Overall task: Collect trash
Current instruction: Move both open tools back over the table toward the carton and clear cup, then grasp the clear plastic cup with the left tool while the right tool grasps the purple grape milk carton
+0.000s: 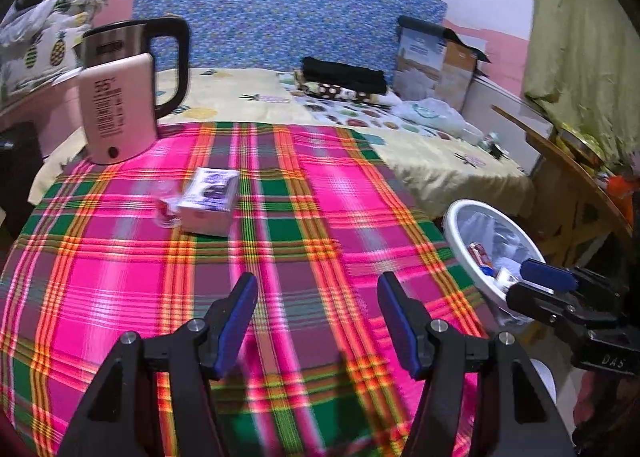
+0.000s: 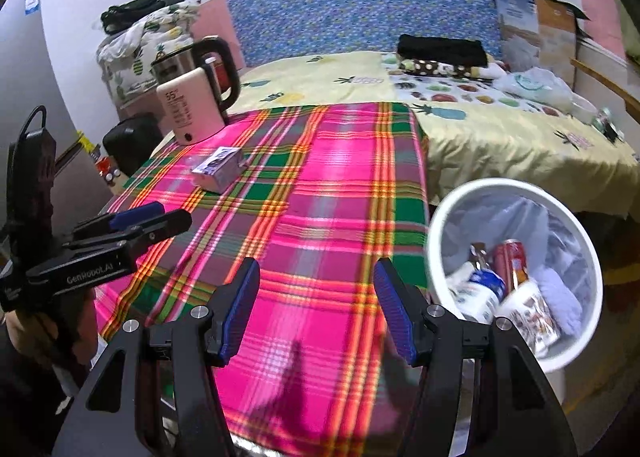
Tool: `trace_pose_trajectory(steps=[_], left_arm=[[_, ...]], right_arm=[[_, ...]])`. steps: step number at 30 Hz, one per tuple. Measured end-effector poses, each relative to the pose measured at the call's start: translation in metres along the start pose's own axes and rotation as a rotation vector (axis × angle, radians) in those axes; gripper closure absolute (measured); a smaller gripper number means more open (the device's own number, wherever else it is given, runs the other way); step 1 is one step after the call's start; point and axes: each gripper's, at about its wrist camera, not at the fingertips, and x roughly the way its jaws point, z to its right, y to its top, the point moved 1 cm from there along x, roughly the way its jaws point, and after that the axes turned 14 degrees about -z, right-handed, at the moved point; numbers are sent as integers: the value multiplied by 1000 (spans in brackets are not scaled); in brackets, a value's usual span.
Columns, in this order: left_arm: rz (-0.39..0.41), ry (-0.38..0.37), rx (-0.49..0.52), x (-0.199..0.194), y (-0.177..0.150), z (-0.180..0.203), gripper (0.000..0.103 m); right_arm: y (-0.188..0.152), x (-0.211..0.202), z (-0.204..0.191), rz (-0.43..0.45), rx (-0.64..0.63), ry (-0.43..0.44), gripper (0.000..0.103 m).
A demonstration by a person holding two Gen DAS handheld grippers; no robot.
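The left gripper (image 1: 318, 321) hung over the near part of the plaid cloth (image 1: 320, 217) with its jaws wide apart and nothing between them. The right gripper (image 2: 316, 309) stood likewise, jaws spread and empty, above the cloth's near right edge.

The remaining trash lay towards the far left corner of the cloth: a small white carton (image 1: 210, 201) with a crumpled clear wrapper (image 1: 166, 209) touching its left side. Behind them, at the far left corner itself, stood a pink kettle (image 1: 120, 105) with a black handle. Open cloth lay between both grippers and the carton; nothing obstructed that stretch.

A white bin (image 2: 516, 269) stood off the cloth's right edge, beside a bed covered in a yellow sheet (image 2: 500, 145). The right wrist view looked down into the bin and showed a red can (image 2: 514, 261), a blue-and-white bottle (image 2: 486, 289) and a printed cup (image 2: 532, 309) on a clear liner. The left wrist view caught only part of the bin's mouth, with the right gripper's fingers across it. A wooden table (image 1: 568, 177) at the far right appeared in the left wrist view alone.
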Motion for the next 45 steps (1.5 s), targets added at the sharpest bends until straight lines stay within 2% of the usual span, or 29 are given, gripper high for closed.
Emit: trace_pose_trajectory(steps=[14, 25, 31, 36, 38, 45], left_arm=[[18, 107, -103, 10, 34, -74, 39], [-19, 149, -168, 46, 61, -122, 39], [-34, 130, -180, 63, 76, -133, 40], [-62, 82, -152, 75, 85, -132, 60], [-66, 66, -140, 76, 87, -128, 71], [-102, -23, -104, 77, 81, -108, 71]], right_arm=[[34, 25, -21, -23, -41, 34, 42], [51, 51, -36, -69, -69, 58, 42], [61, 63, -38, -90, -69, 62, 42], [64, 69, -35, -98, -59, 65, 42], [64, 69, -33, -101, -52, 63, 42], [64, 67, -31, -97, -39, 59, 42]])
